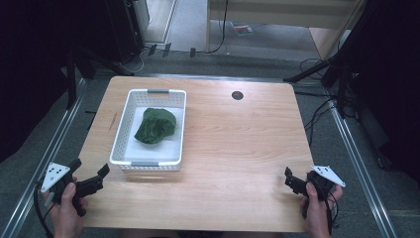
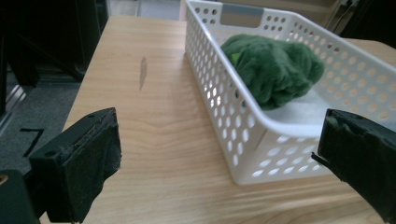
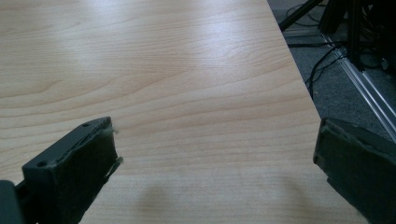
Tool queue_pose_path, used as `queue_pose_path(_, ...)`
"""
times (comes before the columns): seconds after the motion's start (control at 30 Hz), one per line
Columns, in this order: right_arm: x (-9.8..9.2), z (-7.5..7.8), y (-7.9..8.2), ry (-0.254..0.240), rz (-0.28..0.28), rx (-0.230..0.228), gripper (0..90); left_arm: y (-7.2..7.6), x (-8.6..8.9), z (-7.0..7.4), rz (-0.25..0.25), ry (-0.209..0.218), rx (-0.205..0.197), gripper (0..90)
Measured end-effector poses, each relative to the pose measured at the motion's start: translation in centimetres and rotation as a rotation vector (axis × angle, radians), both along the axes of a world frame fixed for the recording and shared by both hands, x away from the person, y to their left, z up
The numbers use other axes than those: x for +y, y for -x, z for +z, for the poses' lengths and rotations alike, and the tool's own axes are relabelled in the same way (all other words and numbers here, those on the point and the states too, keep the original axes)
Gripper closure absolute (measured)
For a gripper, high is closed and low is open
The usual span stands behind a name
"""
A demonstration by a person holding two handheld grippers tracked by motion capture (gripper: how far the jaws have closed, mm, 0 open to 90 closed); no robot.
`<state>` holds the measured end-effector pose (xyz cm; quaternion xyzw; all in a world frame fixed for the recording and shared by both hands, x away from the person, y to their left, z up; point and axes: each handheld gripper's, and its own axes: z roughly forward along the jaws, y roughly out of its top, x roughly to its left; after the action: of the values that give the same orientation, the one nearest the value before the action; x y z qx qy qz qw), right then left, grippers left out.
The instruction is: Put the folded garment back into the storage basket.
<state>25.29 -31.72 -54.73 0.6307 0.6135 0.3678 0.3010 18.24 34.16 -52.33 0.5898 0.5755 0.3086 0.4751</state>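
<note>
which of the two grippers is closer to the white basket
The left gripper, by the basket's near left corner. The right gripper sits across bare table near the right edge.

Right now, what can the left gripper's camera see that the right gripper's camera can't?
The left gripper view takes in the white basket with the green cloth bundled inside it, plus a dark scuff on the wood. The right gripper view has cables on the grey floor beside the table edge. Both look between wide-open black jaws onto the wooden table.

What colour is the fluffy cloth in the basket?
Dark green cloth; the left gripper view shows it best.
</note>
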Motion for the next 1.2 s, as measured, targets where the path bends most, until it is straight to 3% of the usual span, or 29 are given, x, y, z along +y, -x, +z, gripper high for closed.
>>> queue_pose_path(0.53,-0.1,0.0,0.0,-0.009,0.000,0.002,0.0,-0.2,1.1,-2.7,-0.001,-0.033,0.047,0.1)
queue_pose_path(0.77,0.0,0.0,0.0,-0.007,0.001,0.001,0.0,-0.2,1.6,-2.9,0.015,0.008,0.045,0.1)
queue_pose_path(1.2,-0.1,0.0,0.0,-0.009,-0.001,0.003,0.0,-0.4,1.6,-3.0,0.018,0.025,0.072,0.1)
